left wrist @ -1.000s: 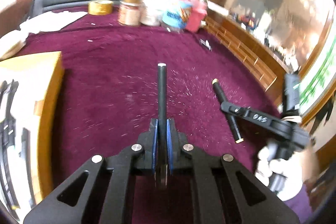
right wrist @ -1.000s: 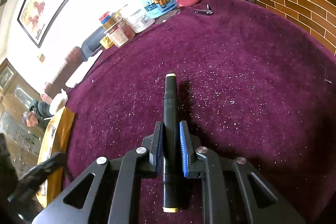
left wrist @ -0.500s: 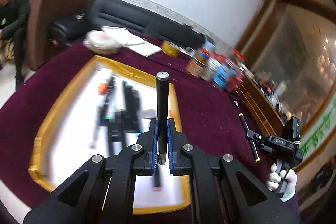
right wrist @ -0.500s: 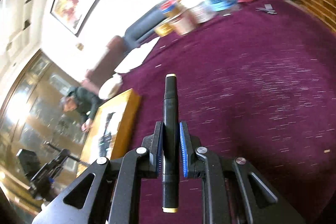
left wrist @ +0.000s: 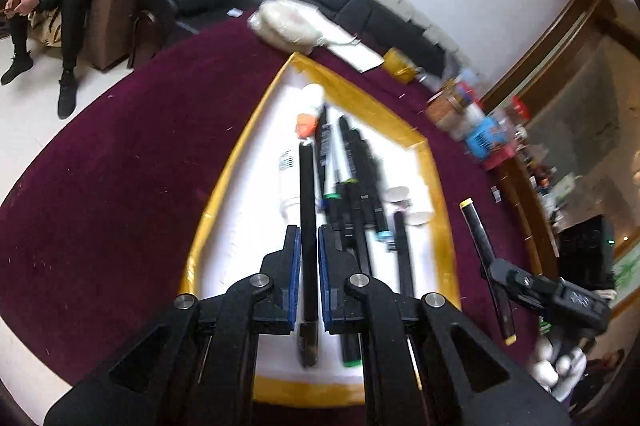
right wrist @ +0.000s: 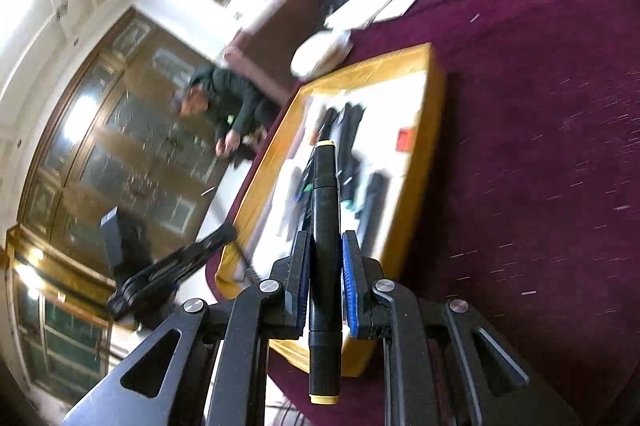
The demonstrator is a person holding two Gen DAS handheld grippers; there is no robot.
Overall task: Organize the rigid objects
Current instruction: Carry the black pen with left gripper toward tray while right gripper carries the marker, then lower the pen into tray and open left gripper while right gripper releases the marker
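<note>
Left gripper [left wrist: 309,246] is clamping a thin black pen [left wrist: 307,226] between its blue pads, hanging over the near half of the yellow-rimmed tray [left wrist: 434,186]. The pen is pointing along the tray's length, above the white tray floor. Inside the tray, black markers [left wrist: 360,186] are lying roughly parallel, beside a white tube [left wrist: 289,182] with an orange cap.

Right gripper [right wrist: 325,266] is gripping a thick black marker with yellow ends [right wrist: 325,266], jaws closed on its barrel. In the left wrist view that marker [left wrist: 478,226] is sitting just outside the tray's right rim, over the maroon tablecloth [left wrist: 120,186]. Jars [left wrist: 472,118] are standing beyond the tray's far corner, blurred.
</note>
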